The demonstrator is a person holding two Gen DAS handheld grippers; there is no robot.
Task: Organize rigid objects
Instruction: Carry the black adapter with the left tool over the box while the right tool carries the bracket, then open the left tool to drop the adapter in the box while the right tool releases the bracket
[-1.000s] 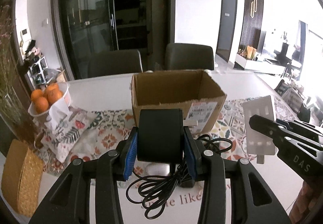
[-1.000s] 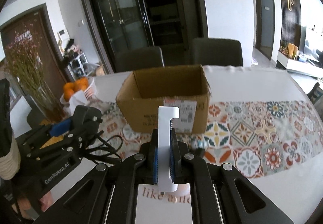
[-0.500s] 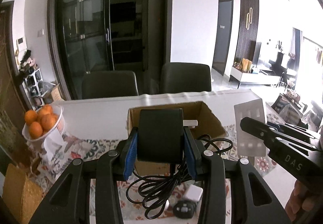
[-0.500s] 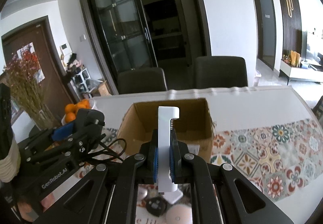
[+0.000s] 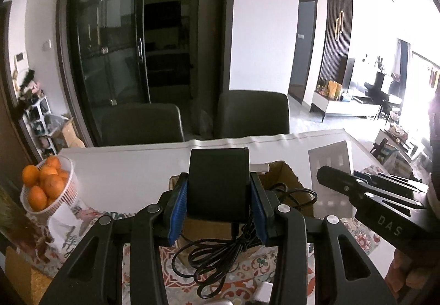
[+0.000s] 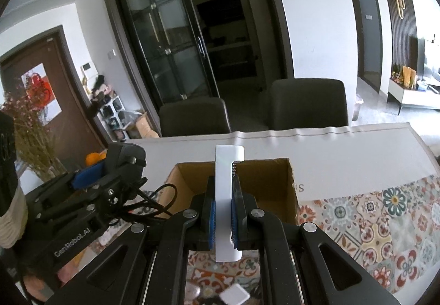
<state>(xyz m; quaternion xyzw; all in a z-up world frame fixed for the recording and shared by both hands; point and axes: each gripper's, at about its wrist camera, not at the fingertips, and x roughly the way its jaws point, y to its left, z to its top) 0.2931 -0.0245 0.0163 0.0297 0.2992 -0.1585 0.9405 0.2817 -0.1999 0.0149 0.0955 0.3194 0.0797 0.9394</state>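
Observation:
My left gripper (image 5: 219, 202) is shut on a black power adapter (image 5: 219, 184) whose black cable (image 5: 220, 258) hangs in loops below. It hovers above the near edge of an open cardboard box (image 6: 264, 181). My right gripper (image 6: 223, 215) is shut on a white flat switch plate (image 6: 226, 195), held on edge, upright, just in front of the box. The left gripper with the adapter shows in the right wrist view (image 6: 110, 178), and the plate in the left wrist view (image 5: 331, 167), to the right of the box (image 5: 286, 175).
A white basket of oranges (image 5: 46, 186) stands at the left on the white table (image 6: 343, 145). A patterned runner (image 6: 385, 217) lies under the box. Small white and dark items (image 6: 233, 295) lie on it below the grippers. Two dark chairs (image 5: 251, 112) stand behind the table. Dried flowers (image 6: 30, 134) stand far left.
Both grippers have risen and moved toward the box with their objects held; the box now sits lower in both views and its open inside shows.

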